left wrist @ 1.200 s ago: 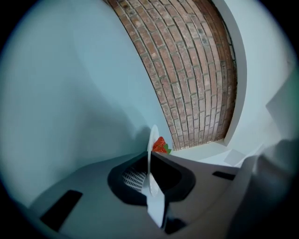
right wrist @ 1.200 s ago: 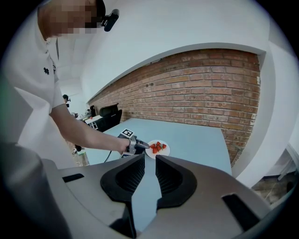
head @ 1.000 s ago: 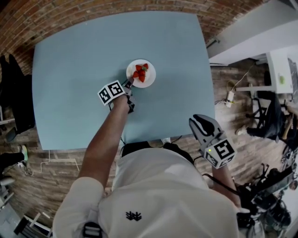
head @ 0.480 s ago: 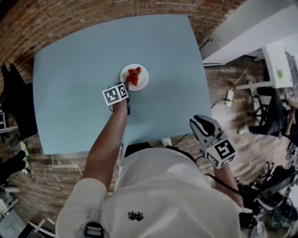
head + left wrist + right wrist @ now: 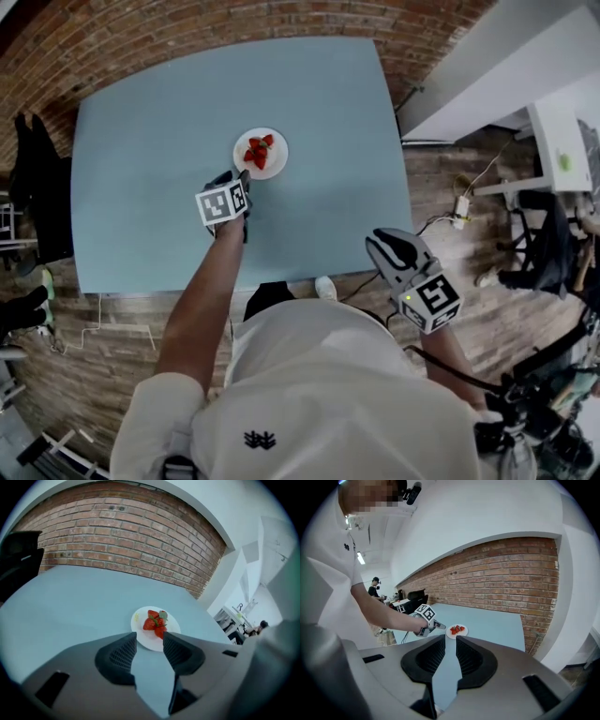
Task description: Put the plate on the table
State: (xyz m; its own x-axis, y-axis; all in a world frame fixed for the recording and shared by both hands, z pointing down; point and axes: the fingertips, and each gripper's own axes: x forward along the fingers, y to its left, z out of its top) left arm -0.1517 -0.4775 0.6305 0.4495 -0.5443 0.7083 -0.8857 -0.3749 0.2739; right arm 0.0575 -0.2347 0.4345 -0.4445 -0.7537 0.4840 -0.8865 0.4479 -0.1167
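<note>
Since the earlier frame the left gripper [image 5: 236, 178] had let go of the plate's near rim and drawn back a little toward the person. Its jaws were opening, already wide apart, with only bare table [image 5: 141, 141] between them. In the left gripper view, its pads [image 5: 123, 651] sat just short of the rim without touching it.

The plate [image 5: 261, 153] lay flat on the blue table, near the middle, with the strawberries [image 5: 154, 623] piled on it, so the placing looked done.

The risk was in the retreat. The jaw tips were still close to the rim, and a forward drift or careless swing could nudge the plate and roll the fruit off.

Far to the right, the right gripper [image 5: 389, 248] hung beyond the table's edge, jaws a narrow gap apart and holding nothing.
</note>
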